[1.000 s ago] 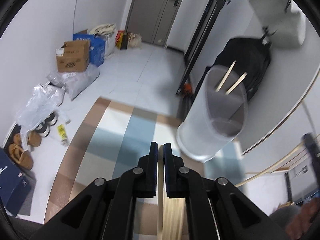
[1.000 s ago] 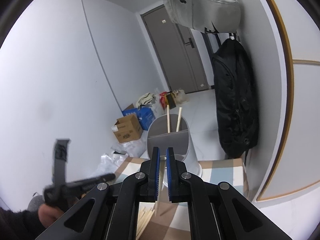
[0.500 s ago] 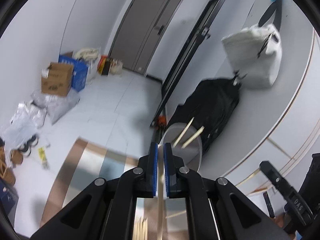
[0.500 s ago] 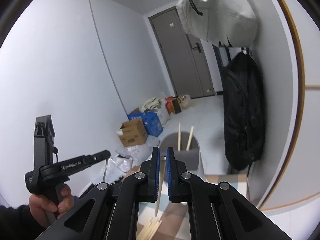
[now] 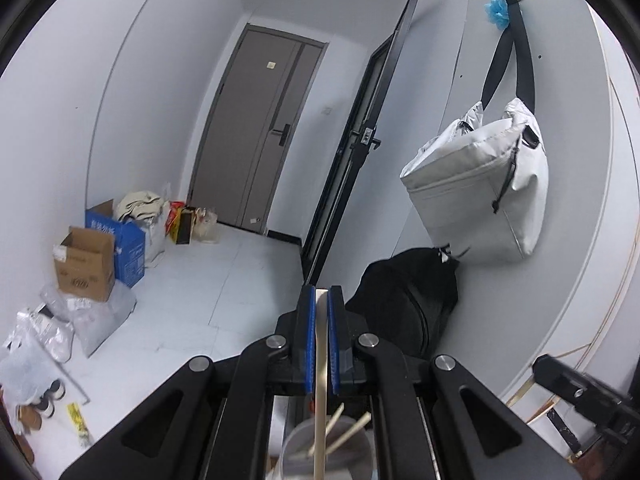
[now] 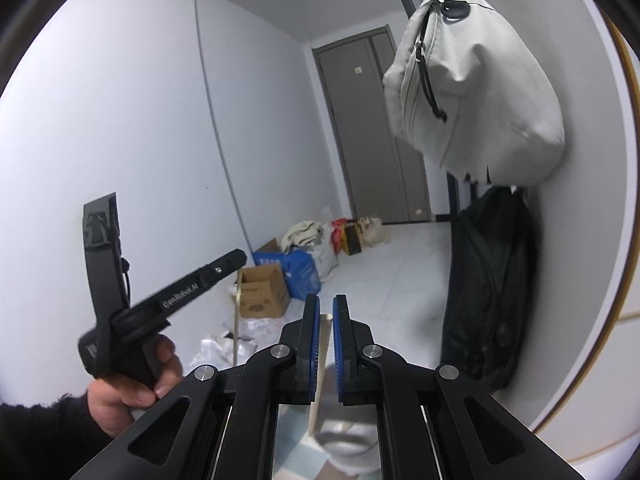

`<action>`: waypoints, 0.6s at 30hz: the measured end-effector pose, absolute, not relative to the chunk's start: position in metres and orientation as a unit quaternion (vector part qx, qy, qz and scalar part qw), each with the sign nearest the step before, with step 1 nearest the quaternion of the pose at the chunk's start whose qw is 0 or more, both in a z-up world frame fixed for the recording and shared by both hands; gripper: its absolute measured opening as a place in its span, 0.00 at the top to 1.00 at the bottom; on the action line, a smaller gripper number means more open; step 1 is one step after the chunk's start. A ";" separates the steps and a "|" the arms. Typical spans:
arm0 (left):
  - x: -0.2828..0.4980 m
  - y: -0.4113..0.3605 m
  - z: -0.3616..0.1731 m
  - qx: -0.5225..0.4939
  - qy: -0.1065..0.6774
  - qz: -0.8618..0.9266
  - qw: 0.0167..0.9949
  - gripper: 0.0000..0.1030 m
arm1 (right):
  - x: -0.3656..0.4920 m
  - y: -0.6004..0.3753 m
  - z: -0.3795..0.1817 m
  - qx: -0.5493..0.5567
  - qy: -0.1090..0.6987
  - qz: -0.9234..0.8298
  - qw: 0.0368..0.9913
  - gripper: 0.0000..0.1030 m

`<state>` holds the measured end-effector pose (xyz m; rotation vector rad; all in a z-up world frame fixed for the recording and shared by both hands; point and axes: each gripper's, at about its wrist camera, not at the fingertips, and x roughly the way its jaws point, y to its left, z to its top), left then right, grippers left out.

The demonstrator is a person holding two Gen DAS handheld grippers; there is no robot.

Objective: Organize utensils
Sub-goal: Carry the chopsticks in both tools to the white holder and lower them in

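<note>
My left gripper (image 5: 321,300) is shut on a wooden chopstick (image 5: 320,392) that hangs straight down from its blue pads. Its lower end reaches into a translucent white cup (image 5: 296,456) at the bottom of the left wrist view, where two other chopsticks (image 5: 348,434) lean. My right gripper (image 6: 326,312) is shut on another wooden chopstick (image 6: 322,360) that hangs down in front of the same cup (image 6: 352,440). In the right wrist view the left gripper (image 6: 168,300) shows at the left, held in a hand, with its chopstick (image 6: 237,328) hanging below it.
A light grey bag (image 5: 480,188) and a black backpack (image 5: 412,300) hang on the white wall at the right. Cardboard and blue boxes (image 5: 96,256) and plastic bags (image 5: 48,328) lie on the floor at the left. A grey door (image 5: 260,128) stands at the back.
Both grippers have risen and tilted upward with their chopsticks. The cup has dropped to the bottom edge of both views and the table surface has gone out of sight.
</note>
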<state>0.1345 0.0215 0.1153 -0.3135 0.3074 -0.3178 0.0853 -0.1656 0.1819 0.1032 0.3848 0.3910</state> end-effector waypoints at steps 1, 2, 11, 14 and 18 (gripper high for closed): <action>0.139 0.021 0.115 -0.154 0.147 -0.159 0.964 0.98 | 0.091 -0.165 0.184 0.048 0.189 0.189 0.963 0.95; 0.145 0.021 0.115 -0.154 0.143 -0.163 0.964 0.98 | 0.099 -0.163 0.187 0.042 0.188 0.184 0.964 0.95; 0.178 0.016 0.101 -0.157 0.110 -0.185 0.964 0.98 | 0.144 -0.157 0.186 0.020 0.205 0.175 0.963 0.95; 0.184 0.015 0.090 -0.158 0.106 -0.182 0.965 0.98 | 0.151 -0.157 0.179 0.022 0.215 0.178 0.960 0.95; 0.192 0.014 0.076 -0.161 0.113 -0.181 0.964 0.98 | 0.158 -0.155 0.169 0.016 0.221 0.180 0.958 0.95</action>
